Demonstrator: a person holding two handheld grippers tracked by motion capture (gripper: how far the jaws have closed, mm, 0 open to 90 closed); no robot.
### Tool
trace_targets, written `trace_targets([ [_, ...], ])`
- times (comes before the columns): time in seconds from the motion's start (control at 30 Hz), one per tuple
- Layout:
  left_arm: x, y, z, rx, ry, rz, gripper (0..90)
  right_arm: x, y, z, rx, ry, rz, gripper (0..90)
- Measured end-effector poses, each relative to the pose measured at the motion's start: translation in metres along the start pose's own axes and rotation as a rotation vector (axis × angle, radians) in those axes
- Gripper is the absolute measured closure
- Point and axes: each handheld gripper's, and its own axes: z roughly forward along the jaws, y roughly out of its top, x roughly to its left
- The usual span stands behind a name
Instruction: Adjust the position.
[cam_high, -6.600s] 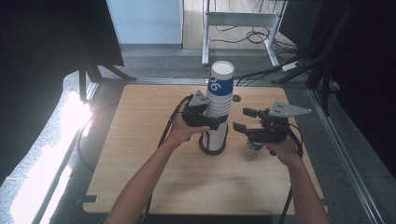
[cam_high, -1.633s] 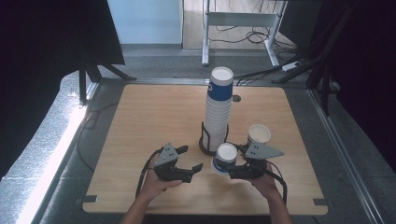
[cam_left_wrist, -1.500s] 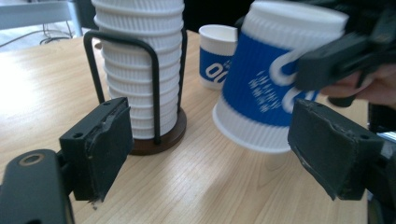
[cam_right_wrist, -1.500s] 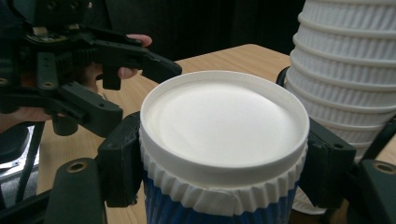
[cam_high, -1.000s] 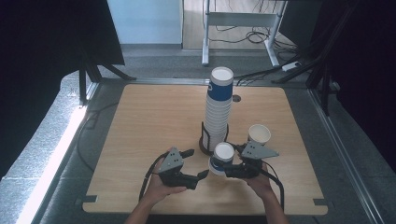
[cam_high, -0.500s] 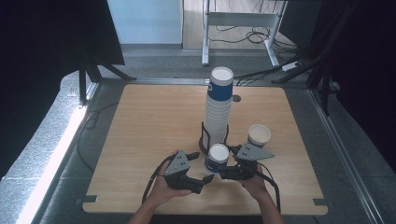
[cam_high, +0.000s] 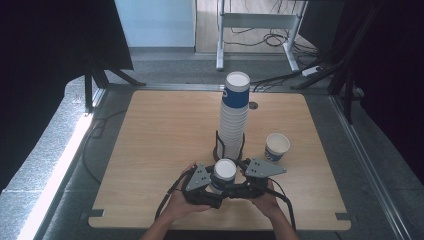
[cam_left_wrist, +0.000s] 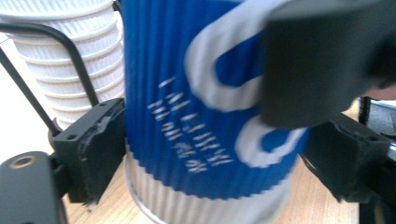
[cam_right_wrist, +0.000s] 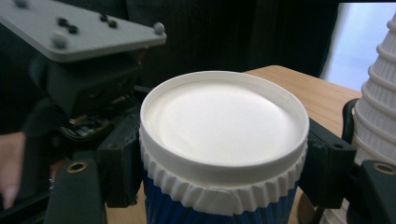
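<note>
The blue-and-white paper cup (cam_high: 224, 174) stands upright low in the centre of the high view, white lid on top, just below the wire-caged stack of cups (cam_high: 233, 116). In the right gripper view the cup (cam_right_wrist: 224, 144) sits between the right gripper (cam_right_wrist: 219, 172)'s two black fingers (cam_right_wrist: 119, 163), which are clamped on its ribbed collar from both sides. In the left gripper view the cup (cam_left_wrist: 205, 116) stands between the left gripper (cam_left_wrist: 224, 163)'s fingers (cam_left_wrist: 91, 149), whose jaws have just been closing; the near finger lies against the cup wall, but whether both press on it I cannot tell. In the high view both hands meet around the cup, left gripper (cam_high: 200, 186) at its left, right gripper (cam_high: 250, 184) at its right. A second open paper cup (cam_high: 277, 147) stands apart on the wooden table (cam_high: 150, 130), right of centre.
</note>
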Motion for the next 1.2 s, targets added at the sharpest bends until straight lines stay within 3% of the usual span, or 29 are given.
trace_targets([
  [0.17, -0.001, -0.001, 0.001, -0.005, 0.005, 0.011, 14.9, -0.002, 0.001, -0.002, -0.010, 0.003, 0.013, 27.3],
  [0.57, -0.001, -0.002, 0.003, 0.067, 0.050, 0.089, 17.8, -0.004, -0.003, 0.001, 0.041, -0.001, 0.028, 25.5],
  [0.83, 0.003, -0.004, 0.003, 0.089, 0.076, 0.092, 19.8, -0.008, -0.002, -0.004, 0.040, -0.017, 0.038, 21.8],
  [1.2, 0.005, -0.005, 0.002, 0.119, 0.116, 0.144, 19.7, -0.011, -0.001, -0.009, 0.046, -0.017, 0.035, 21.8],
])
